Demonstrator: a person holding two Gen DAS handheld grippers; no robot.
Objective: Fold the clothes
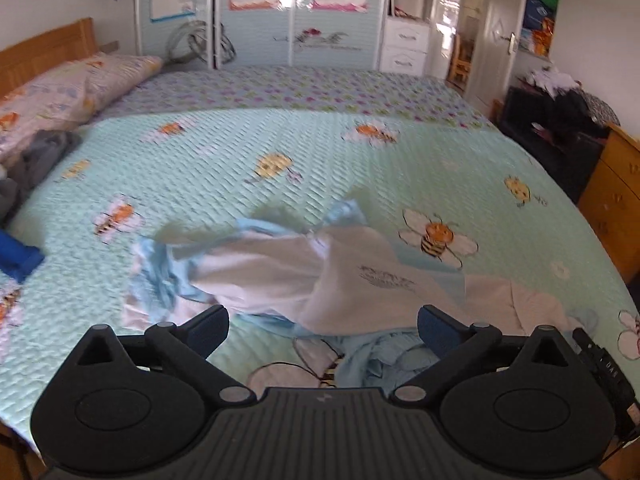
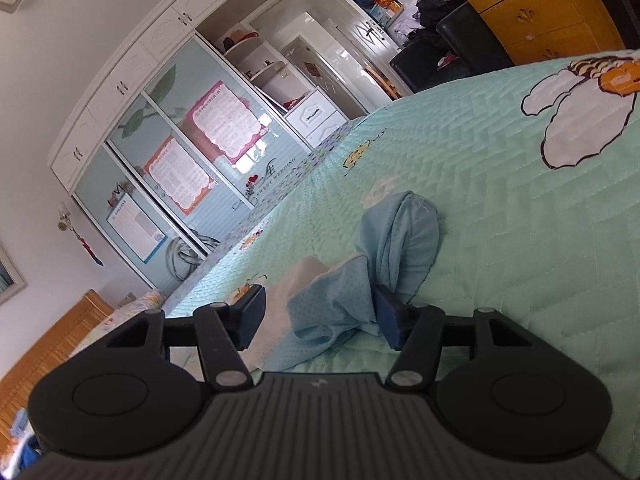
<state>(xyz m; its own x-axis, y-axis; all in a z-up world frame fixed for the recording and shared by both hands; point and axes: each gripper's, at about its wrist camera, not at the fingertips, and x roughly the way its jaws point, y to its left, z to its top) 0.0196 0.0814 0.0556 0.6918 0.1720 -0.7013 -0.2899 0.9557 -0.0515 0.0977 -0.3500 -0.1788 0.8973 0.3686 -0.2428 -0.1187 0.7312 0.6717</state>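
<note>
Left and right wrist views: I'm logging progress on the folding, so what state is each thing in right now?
Left tongs: open, holding nothing, above the garment.
Right tongs: open, cloth lying between the fingers, not clamped.
White and light blue garment: crumpled, unfolded, on the bee quilt.
Blue sleeve end: bunched up.
Pillow: lying at the headboard.
Room door: open.
</note>
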